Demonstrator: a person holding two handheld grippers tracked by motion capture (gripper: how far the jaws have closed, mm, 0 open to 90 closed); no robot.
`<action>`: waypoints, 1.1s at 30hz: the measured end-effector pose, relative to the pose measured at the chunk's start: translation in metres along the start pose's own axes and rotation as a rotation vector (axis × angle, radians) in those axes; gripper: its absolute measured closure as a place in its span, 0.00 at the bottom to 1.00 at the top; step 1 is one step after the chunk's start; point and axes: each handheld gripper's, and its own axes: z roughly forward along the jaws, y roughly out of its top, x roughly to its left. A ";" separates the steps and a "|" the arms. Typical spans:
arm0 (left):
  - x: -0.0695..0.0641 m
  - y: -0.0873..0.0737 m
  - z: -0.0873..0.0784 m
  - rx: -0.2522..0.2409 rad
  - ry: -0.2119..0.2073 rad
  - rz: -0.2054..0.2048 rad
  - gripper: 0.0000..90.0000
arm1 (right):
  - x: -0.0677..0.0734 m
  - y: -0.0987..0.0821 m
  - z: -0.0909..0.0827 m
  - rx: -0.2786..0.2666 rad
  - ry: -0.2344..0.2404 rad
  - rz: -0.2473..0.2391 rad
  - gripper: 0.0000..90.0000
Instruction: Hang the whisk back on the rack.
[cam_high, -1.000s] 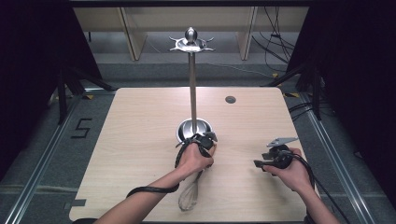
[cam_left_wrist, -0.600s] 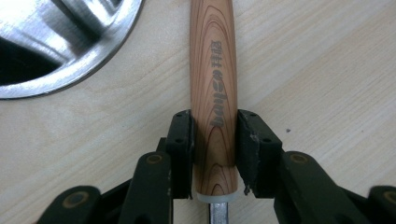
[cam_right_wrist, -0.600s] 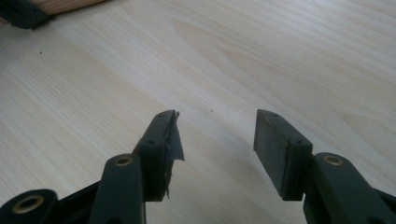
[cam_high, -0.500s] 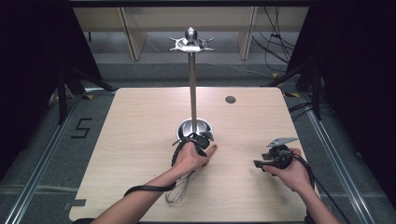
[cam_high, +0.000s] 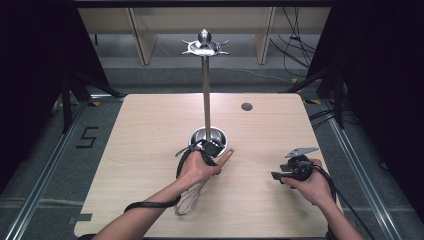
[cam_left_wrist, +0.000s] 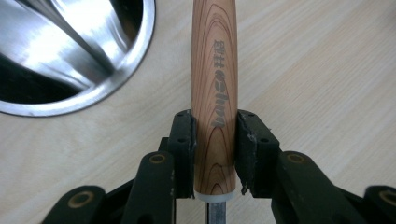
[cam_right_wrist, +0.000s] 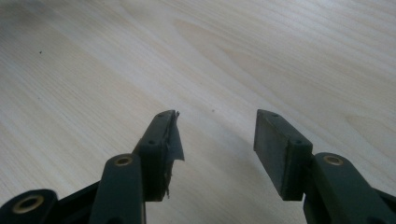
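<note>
The left gripper (cam_left_wrist: 215, 154), clenched on the wooden handle of a whisk (cam_high: 189, 200) whose wires trail behind it beside the steel stand base (cam_left_wrist: 70, 56), risks knocking that base, while the right gripper (cam_right_wrist: 215, 140) rests released over bare table (cam_right_wrist: 280, 56).

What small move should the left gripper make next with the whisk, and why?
Probably lift the whisk clear of the table. The left gripper is shut on its wooden handle, the wire head lies low behind the hand, and the stand's hooks sit high above the steel base.
</note>
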 end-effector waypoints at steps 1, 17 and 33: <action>0.002 -0.001 -0.003 -0.017 -0.010 0.013 0.76 | 0.000 0.000 0.000 0.000 0.000 0.000 0.55; 0.007 -0.026 -0.058 -0.407 0.027 -0.005 0.76 | 0.002 0.000 0.000 0.012 0.004 0.011 0.55; 0.005 -0.030 -0.082 -0.714 0.092 -0.087 0.76 | 0.003 0.001 0.000 0.015 0.010 0.024 0.55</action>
